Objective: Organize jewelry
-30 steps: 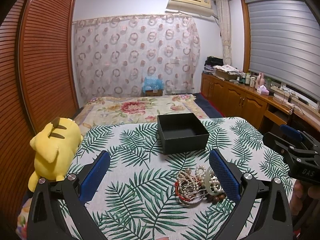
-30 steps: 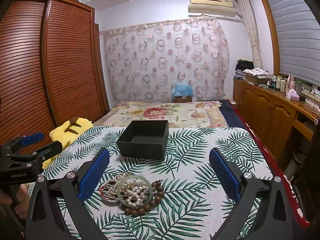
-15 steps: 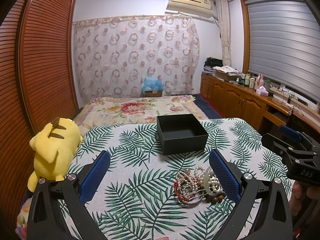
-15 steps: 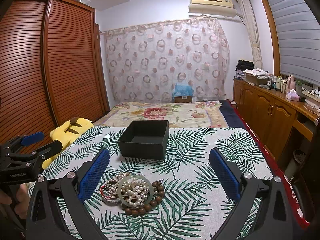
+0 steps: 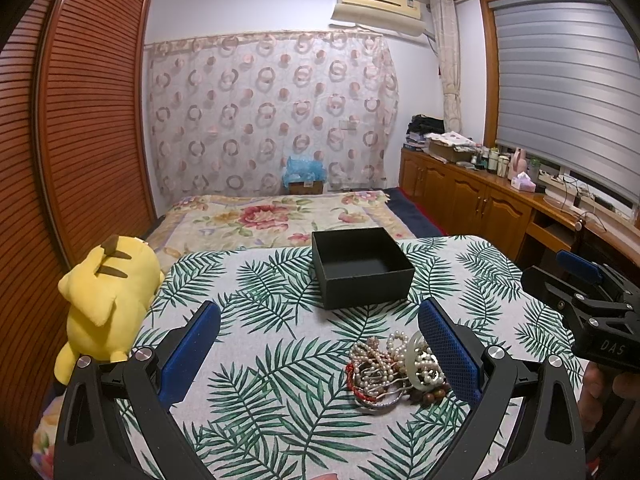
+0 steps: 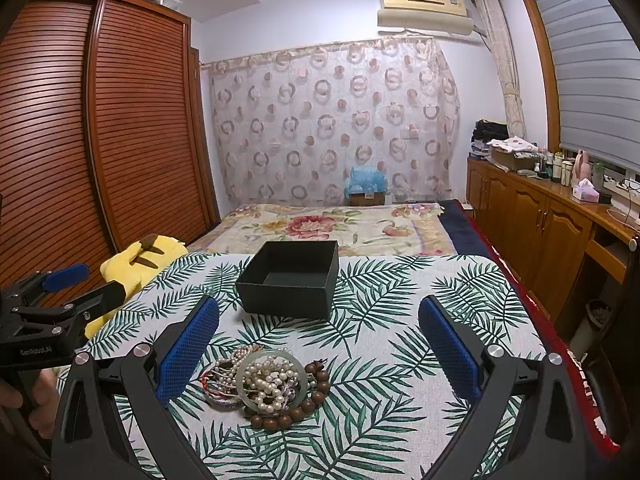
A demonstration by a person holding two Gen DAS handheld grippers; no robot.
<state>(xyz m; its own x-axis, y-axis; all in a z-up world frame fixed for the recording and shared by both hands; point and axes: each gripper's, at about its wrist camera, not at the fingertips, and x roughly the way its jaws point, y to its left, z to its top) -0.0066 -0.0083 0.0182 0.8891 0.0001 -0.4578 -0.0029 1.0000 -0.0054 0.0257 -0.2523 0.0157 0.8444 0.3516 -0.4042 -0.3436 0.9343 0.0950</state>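
Far left: yellow plush toy [image 5: 106, 292] lies at the table's left edge, well apart from the work.

Left gripper [image 5: 320, 344]: jaws spread wide, nothing between them. It hangs above the near part of the leaf-print tablecloth [image 5: 260, 400]. The jewelry pile [image 5: 394, 368] sits forward and to its right, partly hidden behind the right-hand blue pad [image 5: 448, 352]; whether pad and beads touch, cannot tell.

Centre: the pile is a tangle of pearl strands, a pale jade bangle [image 6: 272, 380] on top, brown wooden beads along the near edge, a red cord on the left. No clear long axis; a rough round heap. Black open box [image 5: 362, 266] stands straight beyond it, near but apart, and looks empty.

Right gripper [image 6: 320, 344]: also spread wide and empty. From this side the pile [image 6: 262, 382] lies forward and slightly left of centre, inside the span of the jaws, just beside the left pad [image 6: 188, 344].

Judgement: both are about as close, but the right gripper is better lined up. Nothing is sorted yet.
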